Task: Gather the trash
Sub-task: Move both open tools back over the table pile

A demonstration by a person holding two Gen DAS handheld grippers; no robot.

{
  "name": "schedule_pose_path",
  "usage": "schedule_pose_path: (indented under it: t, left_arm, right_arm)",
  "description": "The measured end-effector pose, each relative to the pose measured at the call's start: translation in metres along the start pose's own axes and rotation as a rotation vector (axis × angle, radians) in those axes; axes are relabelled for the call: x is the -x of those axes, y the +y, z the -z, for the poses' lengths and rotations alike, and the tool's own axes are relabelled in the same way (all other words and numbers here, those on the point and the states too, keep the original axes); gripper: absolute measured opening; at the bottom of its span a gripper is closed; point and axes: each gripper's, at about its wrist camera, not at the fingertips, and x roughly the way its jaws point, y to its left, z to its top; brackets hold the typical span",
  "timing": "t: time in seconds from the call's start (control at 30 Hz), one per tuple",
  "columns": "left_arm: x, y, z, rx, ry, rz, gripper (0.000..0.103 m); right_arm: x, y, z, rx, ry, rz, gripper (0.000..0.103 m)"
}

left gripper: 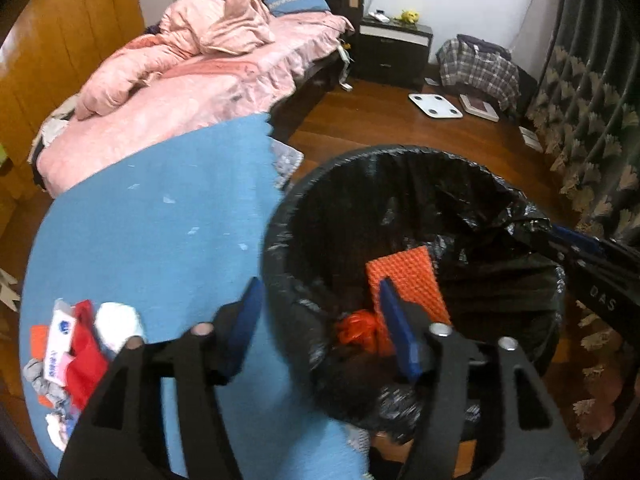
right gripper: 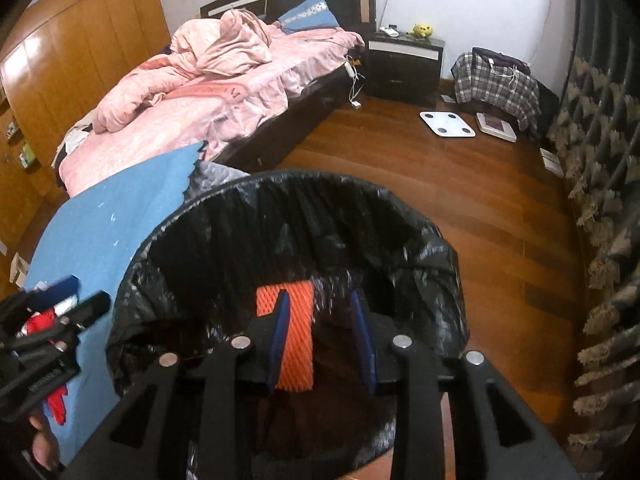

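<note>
A bin lined with a black bag stands on the floor beside a blue mat. Inside it lie an orange foam net and a crumpled red plastic piece. My left gripper is open wide, its fingers astride the bin's near-left rim with nothing gripped. My right gripper hangs over the bin mouth, open. The foam net shows behind its left finger, and the right pad stands clear of it. A pile of red, white and grey trash lies on the mat.
A bed with pink bedding lies behind the mat. A dark nightstand, a white scale and a plaid bag stand on the wooden floor. A patterned curtain hangs on the right and a wooden wardrobe stands on the left.
</note>
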Motion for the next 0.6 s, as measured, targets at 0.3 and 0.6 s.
schedule_pose_path:
  t: [0.3, 0.6]
  left_arm:
    - [0.061, 0.071, 0.041, 0.071, -0.034, -0.072, 0.077]
    - [0.127, 0.171, 0.098, 0.18, -0.06, -0.191, 0.078]
  right_arm:
    - [0.05, 0.051, 0.033, 0.009, -0.022, -0.085, 0.039]
    - [0.086, 0.164, 0.08, 0.128, 0.0, -0.221, 0.039]
